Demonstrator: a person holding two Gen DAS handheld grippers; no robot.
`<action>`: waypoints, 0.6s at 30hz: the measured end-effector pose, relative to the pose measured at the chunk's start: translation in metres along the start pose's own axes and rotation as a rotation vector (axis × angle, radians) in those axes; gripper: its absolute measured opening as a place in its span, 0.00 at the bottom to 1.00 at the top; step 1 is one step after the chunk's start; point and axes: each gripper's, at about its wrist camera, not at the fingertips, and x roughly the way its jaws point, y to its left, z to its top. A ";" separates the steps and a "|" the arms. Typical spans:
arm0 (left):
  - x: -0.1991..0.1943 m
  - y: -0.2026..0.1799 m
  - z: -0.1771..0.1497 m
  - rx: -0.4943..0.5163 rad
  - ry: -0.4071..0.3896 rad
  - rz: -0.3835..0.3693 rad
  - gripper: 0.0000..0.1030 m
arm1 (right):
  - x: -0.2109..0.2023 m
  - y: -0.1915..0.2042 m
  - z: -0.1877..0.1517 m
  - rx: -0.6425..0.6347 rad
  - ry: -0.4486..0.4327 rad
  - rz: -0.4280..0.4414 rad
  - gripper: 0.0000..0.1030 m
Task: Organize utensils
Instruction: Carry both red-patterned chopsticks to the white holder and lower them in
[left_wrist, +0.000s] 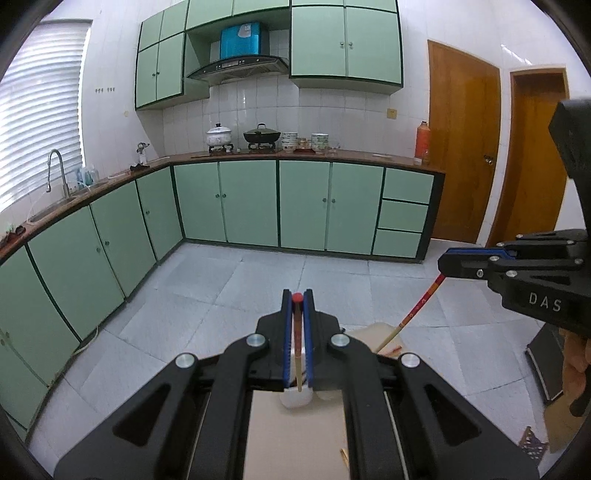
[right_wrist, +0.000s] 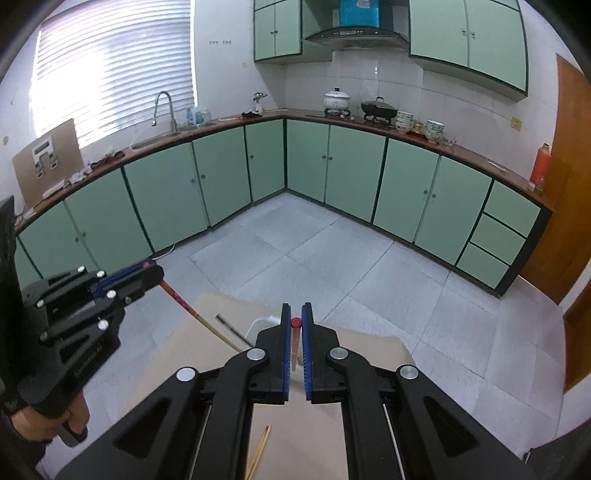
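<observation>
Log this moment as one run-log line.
left gripper: shut on red-tipped chopstick | right gripper: shut on second chopstick | white holder: below | stage: mid-carry

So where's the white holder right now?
In the left wrist view the holder sits on the beige board, directly under the left tool, whose chopstick points down into it.

Two red-topped bamboo chopsticks (left_wrist: 297, 343) (right_wrist: 295, 341) upright, one clamped in each jaws; white holder (left_wrist: 295, 398) below.

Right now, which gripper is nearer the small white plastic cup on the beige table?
Left, probably: left gripper hangs directly over the white cup; right gripper sits off to its right.
</observation>
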 end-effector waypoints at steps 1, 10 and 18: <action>0.007 0.000 0.000 0.002 -0.001 0.005 0.05 | 0.005 -0.002 0.002 0.004 0.000 -0.001 0.05; 0.070 0.014 -0.014 -0.049 0.019 0.009 0.05 | 0.072 -0.033 -0.004 0.053 0.047 -0.011 0.05; 0.111 0.020 -0.045 -0.057 0.086 0.009 0.05 | 0.115 -0.050 -0.032 0.086 0.107 0.007 0.05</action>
